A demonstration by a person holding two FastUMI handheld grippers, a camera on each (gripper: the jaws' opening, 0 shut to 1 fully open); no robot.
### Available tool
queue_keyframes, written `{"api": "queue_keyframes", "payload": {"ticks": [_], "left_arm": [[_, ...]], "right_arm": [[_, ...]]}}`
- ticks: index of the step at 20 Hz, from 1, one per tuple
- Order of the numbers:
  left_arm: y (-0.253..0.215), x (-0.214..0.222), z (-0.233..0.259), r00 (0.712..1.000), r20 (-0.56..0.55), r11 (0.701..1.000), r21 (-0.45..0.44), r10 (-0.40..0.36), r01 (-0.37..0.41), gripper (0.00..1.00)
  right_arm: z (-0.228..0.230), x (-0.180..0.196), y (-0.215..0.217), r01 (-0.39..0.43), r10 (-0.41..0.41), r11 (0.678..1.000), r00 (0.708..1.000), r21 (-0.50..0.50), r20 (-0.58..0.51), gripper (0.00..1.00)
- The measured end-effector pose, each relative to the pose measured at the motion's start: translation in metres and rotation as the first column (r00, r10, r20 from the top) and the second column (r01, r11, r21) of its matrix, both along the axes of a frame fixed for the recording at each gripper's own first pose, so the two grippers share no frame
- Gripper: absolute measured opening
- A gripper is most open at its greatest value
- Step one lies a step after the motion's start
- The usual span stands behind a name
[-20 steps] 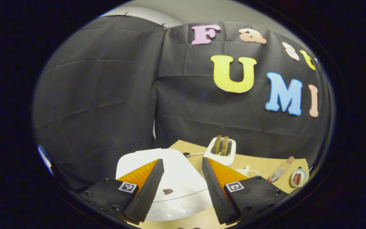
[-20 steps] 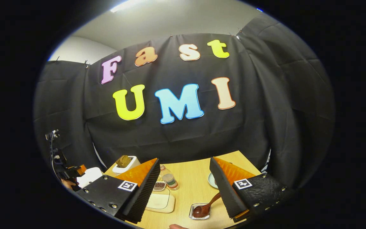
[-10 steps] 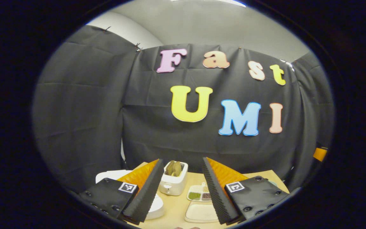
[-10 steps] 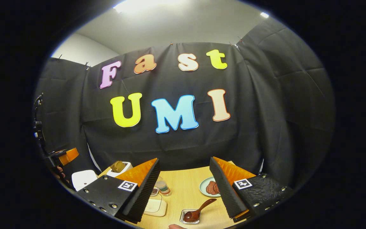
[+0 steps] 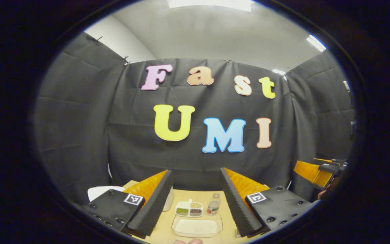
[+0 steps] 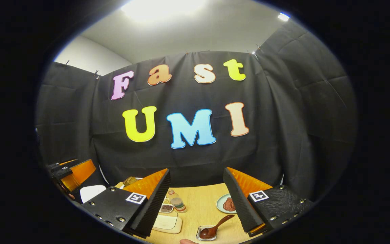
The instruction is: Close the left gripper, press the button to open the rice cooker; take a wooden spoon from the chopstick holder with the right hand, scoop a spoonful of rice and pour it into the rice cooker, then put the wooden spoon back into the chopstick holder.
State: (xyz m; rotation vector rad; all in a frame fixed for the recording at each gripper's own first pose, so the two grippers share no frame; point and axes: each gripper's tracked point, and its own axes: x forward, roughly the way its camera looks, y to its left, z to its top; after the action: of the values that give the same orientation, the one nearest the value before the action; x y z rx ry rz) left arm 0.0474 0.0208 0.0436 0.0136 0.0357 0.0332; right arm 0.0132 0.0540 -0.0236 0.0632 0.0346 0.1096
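Note:
My left gripper (image 5: 195, 173) is open and empty, held high over the table's near edge. The white rice cooker (image 5: 101, 191) peeks out to its left, lid down. A clear container of rice (image 5: 197, 226) lies below between the fingers. My right gripper (image 6: 196, 172) is also open and holds nothing. A dark wooden spoon (image 6: 216, 228) rests with its bowl in a small metal tray (image 6: 201, 236) below it. The white chopstick holder (image 6: 129, 181) with wooden pieces shows behind its left finger, and the rice cooker (image 6: 91, 192) sits further left.
A divided dish of grains (image 5: 189, 209) and a small bottle (image 5: 213, 206) stand on the wooden table (image 5: 230, 211). A plate with meat (image 6: 227, 204) lies at the right. The other gripper (image 6: 76, 172) and a hand show at the left edge.
The left gripper has swung right and tilted up, away from the rice cooker's lid to the table's middle. The right gripper has tilted up slightly. Both stay open.

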Motion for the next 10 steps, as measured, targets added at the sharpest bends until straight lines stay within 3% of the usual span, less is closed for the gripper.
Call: {"api": "queue_keyframes", "payload": {"ticks": [10], "left_arm": [[0.021, -0.007, -0.001, 1.000, -0.017, 0.999, 0.033, 0.016, -0.015, 0.95]], "right_arm": [[0.005, 0.000, 0.017, -0.010, 0.010, 1.000, 1.000, -0.017, 0.002, 0.95]]}}
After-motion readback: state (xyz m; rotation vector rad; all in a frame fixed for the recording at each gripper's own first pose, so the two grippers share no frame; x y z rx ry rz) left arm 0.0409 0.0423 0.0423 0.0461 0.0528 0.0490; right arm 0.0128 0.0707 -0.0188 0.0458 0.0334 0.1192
